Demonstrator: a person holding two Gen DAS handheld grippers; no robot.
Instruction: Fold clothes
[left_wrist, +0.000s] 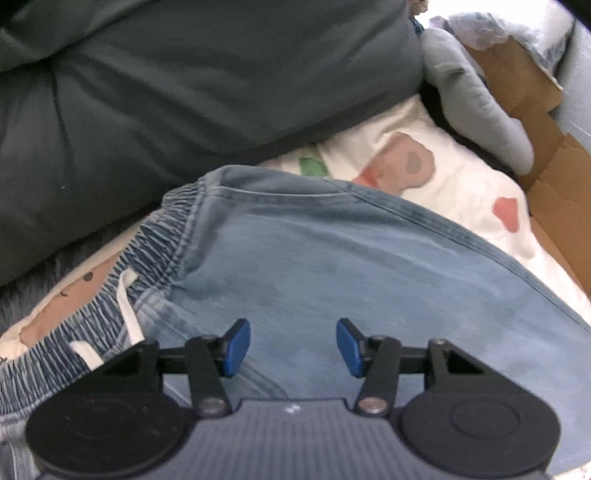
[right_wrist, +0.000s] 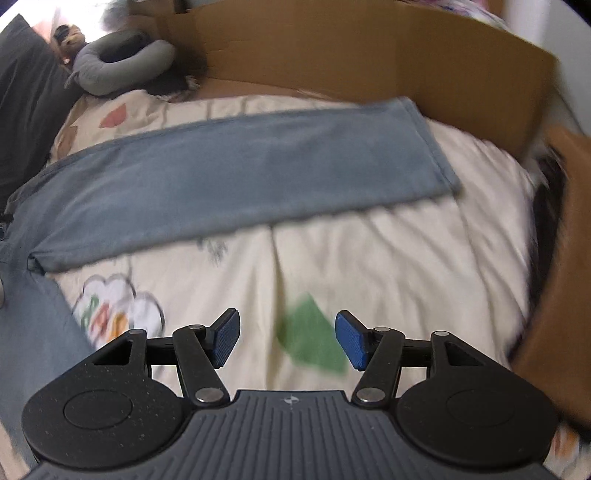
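Light blue denim trousers (left_wrist: 332, 258) with an elastic waistband (left_wrist: 110, 295) and a white drawstring (left_wrist: 127, 310) lie on a cream printed quilt (left_wrist: 461, 192). My left gripper (left_wrist: 293, 347) hovers just over the seat of the trousers, right of the waistband, open with only cloth below its blue pads. In the right wrist view one trouser leg (right_wrist: 240, 173) stretches flat across the quilt (right_wrist: 388, 258) toward the far right. My right gripper (right_wrist: 287, 339) is open over bare quilt, nearer than that leg, above a green print patch.
A dark grey duvet (left_wrist: 184, 92) is bunched at the far left. A grey neck pillow (right_wrist: 122, 62) lies at the head end. Brown cardboard (right_wrist: 369, 55) stands along the far side and right edge of the bed.
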